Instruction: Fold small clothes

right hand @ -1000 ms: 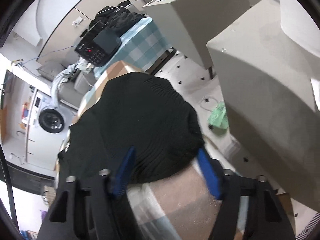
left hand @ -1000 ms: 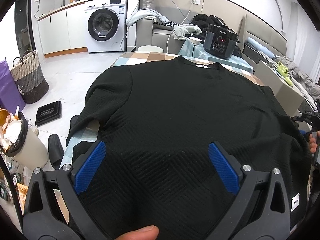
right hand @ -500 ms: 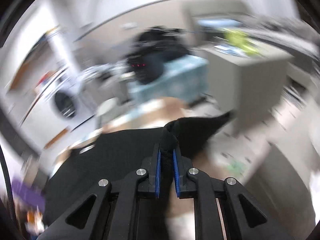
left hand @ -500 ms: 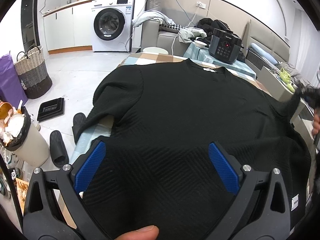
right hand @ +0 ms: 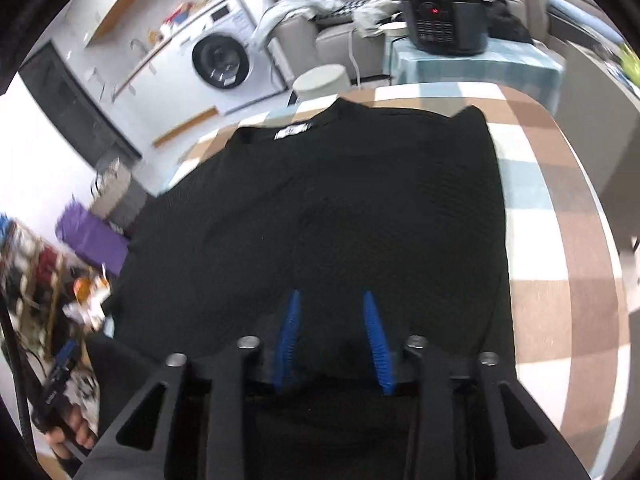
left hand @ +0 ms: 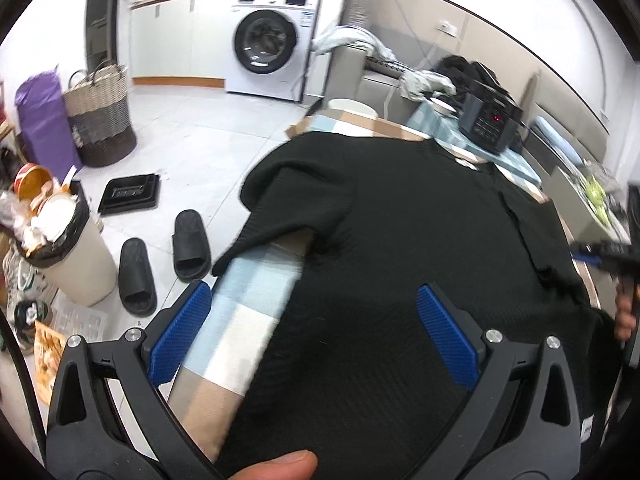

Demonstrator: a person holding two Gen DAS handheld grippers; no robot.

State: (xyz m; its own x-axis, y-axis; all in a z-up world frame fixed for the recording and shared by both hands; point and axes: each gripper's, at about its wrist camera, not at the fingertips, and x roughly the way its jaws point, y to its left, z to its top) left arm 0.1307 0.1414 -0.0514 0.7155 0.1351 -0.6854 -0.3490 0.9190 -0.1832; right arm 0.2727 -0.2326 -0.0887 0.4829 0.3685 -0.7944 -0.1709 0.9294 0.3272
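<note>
A black knit sweater (left hand: 400, 240) lies flat on the checked tablecloth (left hand: 248, 312), its neck label (right hand: 292, 131) at the far end. The right sleeve (left hand: 524, 224) is folded in over the body, so the right edge (right hand: 496, 208) runs straight. The left sleeve (left hand: 288, 208) hangs out past the table's left side. My left gripper (left hand: 314, 296) is open wide above the sweater's left edge and the bare cloth. My right gripper (right hand: 330, 300) hovers over the lower body; its jaws are opening with nothing pinched between them.
On the floor to the left are a full bin (left hand: 68, 248), two black slippers (left hand: 160, 256), a black tray (left hand: 128, 194) and a woven basket (left hand: 98, 120). A washing machine (left hand: 268, 48) stands behind. A black cooker (right hand: 444, 16) sits on a side table beyond the sweater.
The right gripper shut on the right sleeve, carried it across onto the body, and now has its jaws apart. The left gripper shifted left, so bare tablecloth now shows between its fingers.
</note>
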